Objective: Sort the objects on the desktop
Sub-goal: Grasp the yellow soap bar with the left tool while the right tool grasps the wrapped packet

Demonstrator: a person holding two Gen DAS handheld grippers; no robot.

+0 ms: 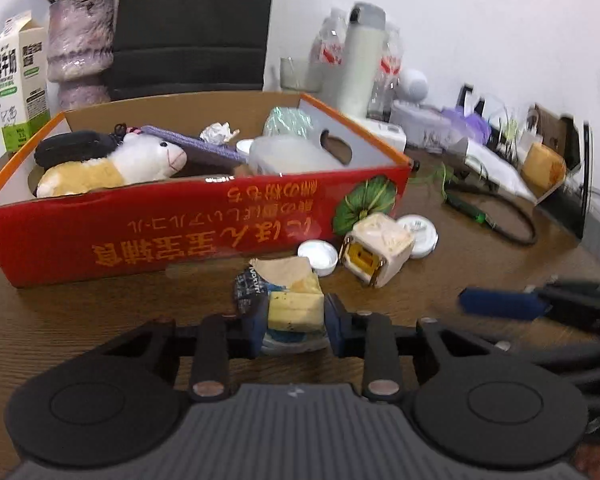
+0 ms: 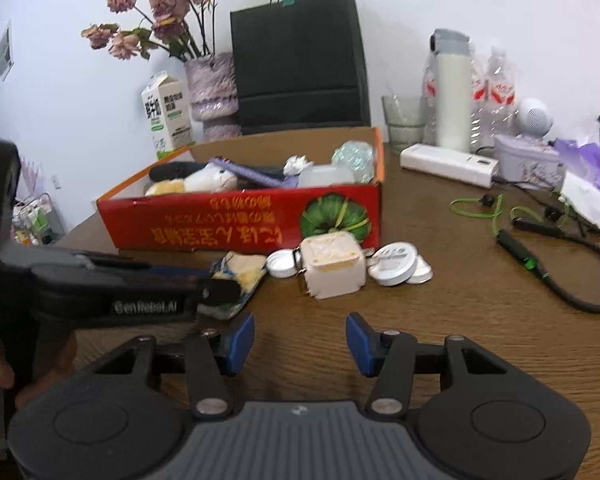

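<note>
Your left tongs (image 1: 293, 322) are clamped on the crumpled snack wrapper (image 1: 290, 300), low over the counter (image 1: 100, 320) just in front of the red box (image 1: 180, 232). It's light, soft and crinkly, so pinch mid-body where it's bunched. Your right tongs (image 2: 300, 344) are spread with nothing between them. Left outside, at 1 o'clock from the wrapper: one cream cube charger (image 2: 332, 266), rigid, grab its flat sides; three white lids (image 2: 394, 268), thin and slippery.
</note>
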